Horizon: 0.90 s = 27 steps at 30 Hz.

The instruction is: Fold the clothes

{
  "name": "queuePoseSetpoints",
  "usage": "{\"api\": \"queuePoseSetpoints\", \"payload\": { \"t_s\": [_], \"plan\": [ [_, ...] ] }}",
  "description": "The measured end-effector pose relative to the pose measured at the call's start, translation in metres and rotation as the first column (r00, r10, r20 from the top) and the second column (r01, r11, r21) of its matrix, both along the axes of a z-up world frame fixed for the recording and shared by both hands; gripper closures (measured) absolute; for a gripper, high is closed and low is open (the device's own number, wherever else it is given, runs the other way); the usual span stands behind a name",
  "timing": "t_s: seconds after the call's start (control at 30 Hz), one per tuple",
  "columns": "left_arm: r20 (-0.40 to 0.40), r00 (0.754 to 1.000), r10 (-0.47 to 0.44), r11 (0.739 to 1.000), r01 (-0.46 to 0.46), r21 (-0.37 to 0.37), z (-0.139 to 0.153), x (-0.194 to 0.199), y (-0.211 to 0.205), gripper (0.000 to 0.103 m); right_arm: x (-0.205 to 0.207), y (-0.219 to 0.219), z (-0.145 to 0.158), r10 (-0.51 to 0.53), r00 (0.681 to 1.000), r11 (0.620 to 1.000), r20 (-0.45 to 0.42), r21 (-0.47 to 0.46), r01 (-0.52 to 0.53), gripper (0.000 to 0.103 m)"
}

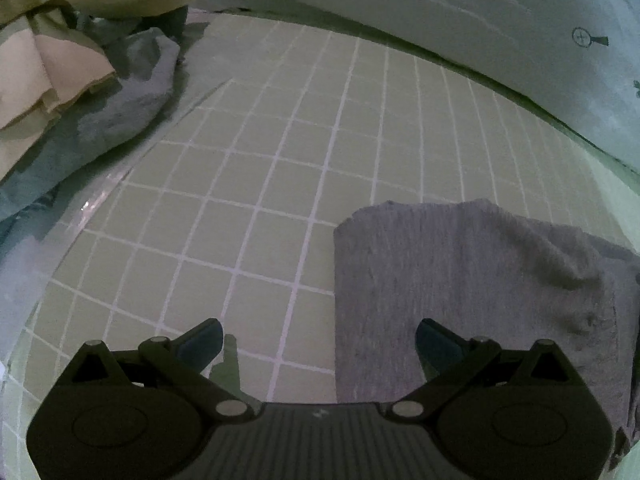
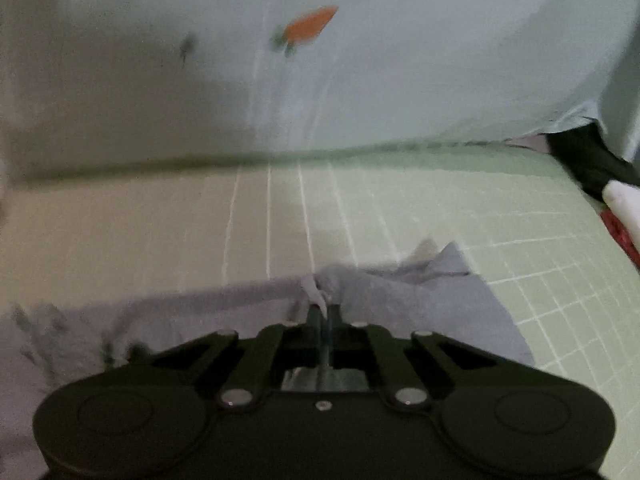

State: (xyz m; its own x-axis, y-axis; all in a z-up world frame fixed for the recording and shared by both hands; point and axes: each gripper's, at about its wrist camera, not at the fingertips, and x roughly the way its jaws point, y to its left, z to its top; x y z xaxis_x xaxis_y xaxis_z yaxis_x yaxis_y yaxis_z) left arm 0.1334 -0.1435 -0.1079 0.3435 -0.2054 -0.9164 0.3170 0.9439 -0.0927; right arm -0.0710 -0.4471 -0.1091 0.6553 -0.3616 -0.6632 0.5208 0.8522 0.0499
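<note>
The left gripper point(image 1: 319, 340) stands wide, its dark fingers point(image 1: 202, 342) spread with nothing between them. It hovers low over the green gridded mat point(image 1: 248, 184); its right finger lies over the near left part of the grey cloth point(image 1: 460, 280). That cloth is spread flat on the mat's near right part, a folded rectangle with a straight left edge and a rumpled ridge toward its right side.

The right gripper point(image 2: 322, 312) is closed, its fingers pressed together on a bunched pinch of the grey cloth point(image 2: 400, 300). From the pinch the fabric fans out to both sides: a pointed flap point(image 2: 452, 256) rises to the right above the mat point(image 2: 540, 280), and a long band runs left along the near edge of that view, blurred there.

Farther off in the left view, a heap of clothes point(image 1: 72, 72) sits at the mat's far left corner, with tan and cream pieces on top and a grey-blue piece point(image 1: 148, 68) draped down its right side. Along the mat's far edge stands a pale sheet point(image 1: 440, 12), creased, with a small round mark point(image 1: 582, 37) at the right. In the right view the same pale sheet point(image 2: 360, 80) carries an orange carrot print point(image 2: 310, 26). At the mat's far right corner there lie a dark thing point(image 2: 584, 156) and a white-and-red thing point(image 2: 620, 208), too blurred to name.
</note>
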Motion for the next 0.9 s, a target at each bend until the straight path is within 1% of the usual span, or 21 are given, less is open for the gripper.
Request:
{"api": "queuePoseSetpoints", "payload": {
  "t_s": [0.07,0.13,0.17,0.23,0.27,0.3,0.33,0.37,0.4,0.47,0.5,0.53,0.57,0.63,0.67,0.73,0.8,0.87,0.9],
  "plan": [
    [-0.005,1.0,-0.005,1.0,0.005,-0.002,-0.002,-0.001,0.0,0.001,-0.018,0.0,0.017,-0.007,0.995,0.998,0.097,0.056,0.001,0.1],
    [-0.01,1.0,-0.007,1.0,0.006,-0.004,-0.003,-0.001,0.0,0.001,-0.026,0.002,0.026,0.015,0.988,0.995,0.156,0.1,-0.031,0.1],
    [-0.007,1.0,-0.006,1.0,0.006,-0.006,-0.002,-0.002,0.001,0.001,-0.027,0.004,0.026,0.039,0.985,0.99,0.166,0.125,-0.06,0.1],
    [-0.003,1.0,-0.005,1.0,0.005,-0.01,0.0,-0.003,0.002,0.001,-0.019,0.008,0.018,0.087,0.986,0.982,0.141,0.157,-0.109,0.096],
    [0.0,1.0,-0.004,1.0,0.004,-0.012,0.001,-0.004,0.003,0.001,-0.015,0.01,0.014,0.107,0.987,0.977,0.12,0.174,-0.127,0.087],
    [0.002,1.0,-0.003,1.0,0.003,-0.014,0.002,-0.005,0.004,0.001,-0.011,0.012,0.01,0.123,0.988,0.971,0.094,0.195,-0.14,0.075],
    [0.002,1.0,0.0,1.0,0.0,-0.014,0.003,-0.007,0.005,0.001,-0.007,0.014,0.006,0.14,0.988,0.965,0.068,0.216,-0.152,0.07],
    [0.001,1.0,0.002,1.0,-0.002,-0.014,0.003,-0.009,0.007,0.001,-0.008,0.016,0.005,0.146,0.987,0.962,0.062,0.222,-0.157,0.064],
    [0.001,1.0,0.005,1.0,-0.005,-0.014,0.003,-0.011,0.008,0.001,-0.013,0.017,0.008,0.141,0.987,0.965,0.077,0.212,-0.154,0.06],
    [-0.007,1.0,0.01,1.0,-0.01,-0.013,0.002,-0.015,0.011,0.001,-0.024,0.017,0.013,0.117,0.989,0.973,0.095,0.186,-0.133,0.044],
    [-0.011,1.0,0.01,1.0,-0.01,-0.013,0.002,-0.018,0.012,0.001,-0.029,0.014,0.014,0.085,0.993,0.981,0.086,0.166,-0.098,0.04],
    [-0.015,1.0,0.011,1.0,-0.011,-0.013,0.001,-0.021,0.013,0.001,-0.035,0.01,0.015,0.051,0.996,0.987,0.07,0.147,-0.061,0.04],
    [-0.019,1.0,0.012,1.0,-0.012,-0.013,0.001,-0.023,0.014,0.001,-0.039,0.007,0.012,0.017,0.999,0.992,0.034,0.121,-0.021,0.039],
    [-0.023,1.0,0.013,1.0,-0.013,-0.013,0.0,-0.03,0.016,0.001,-0.046,0.003,0.004,-0.045,0.997,0.998,-0.064,0.042,0.047,0.039],
    [-0.022,1.0,0.013,1.0,-0.014,-0.013,0.0,-0.033,0.017,0.001,-0.049,0.004,-0.002,-0.056,0.993,0.998,-0.105,0.014,0.057,0.039],
    [-0.024,1.0,0.012,1.0,-0.012,-0.011,0.0,-0.039,0.018,0.001,-0.056,0.005,-0.016,-0.051,0.986,0.999,-0.158,0.012,0.053,0.039],
    [-0.026,1.0,0.01,1.0,-0.01,-0.009,0.0,-0.044,0.019,0.001,-0.061,0.013,-0.028,-0.025,0.981,0.998,-0.191,0.06,0.037,0.041],
    [-0.028,1.0,0.008,1.0,-0.009,-0.008,0.0,-0.05,0.02,0.001,-0.063,0.029,-0.032,0.027,0.978,0.998,-0.208,0.058,-0.016,0.04],
    [-0.029,1.0,0.007,1.0,-0.008,-0.007,0.0,-0.053,0.02,0.001,-0.065,0.036,-0.031,0.056,0.978,0.997,-0.203,0.057,-0.046,0.04]
  ]
}}
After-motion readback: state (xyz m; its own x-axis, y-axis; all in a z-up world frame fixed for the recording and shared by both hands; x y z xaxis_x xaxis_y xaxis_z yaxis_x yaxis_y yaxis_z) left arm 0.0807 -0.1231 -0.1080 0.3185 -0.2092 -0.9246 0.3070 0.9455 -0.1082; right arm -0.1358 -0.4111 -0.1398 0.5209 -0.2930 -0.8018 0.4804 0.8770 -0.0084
